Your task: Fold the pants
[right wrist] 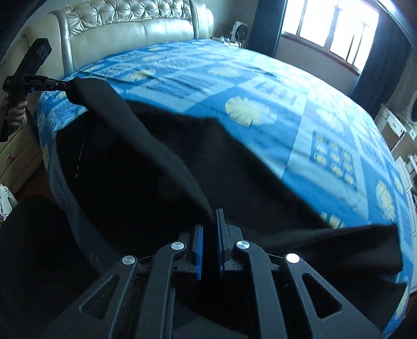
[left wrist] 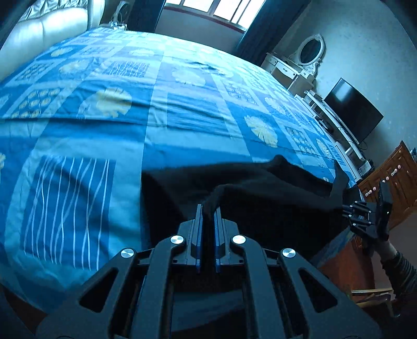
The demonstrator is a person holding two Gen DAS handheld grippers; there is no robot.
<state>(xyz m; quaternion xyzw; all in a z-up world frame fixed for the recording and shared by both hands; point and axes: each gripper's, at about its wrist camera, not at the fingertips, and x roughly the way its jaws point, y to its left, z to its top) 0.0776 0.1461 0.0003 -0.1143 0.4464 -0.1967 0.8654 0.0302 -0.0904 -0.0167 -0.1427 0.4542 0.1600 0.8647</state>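
A bedroom: one wide bed (left wrist: 182, 109) under a blue patchwork sheet with pale flower rounds fills most of both views, its cream tufted headboard (right wrist: 125, 23) at the far end and a bright window (right wrist: 331, 28) between dark curtains. Along the wall I see one black television (left wrist: 354, 112) and one white dressing table with an oval mirror (left wrist: 311, 49). One pair of black pants (right wrist: 161, 167) hangs over the near edge of the bed, stretched between my two grippers. My left gripper (left wrist: 208, 216) points down toward the sheet, its blue pads clamped on a pinch of the black cloth. My right gripper (right wrist: 208, 221) tilts down more steeply and is likewise clenched on the fabric's edge. Each hand grips its handle from below; my left hand (right wrist: 15, 112) shows at the bed's corner.
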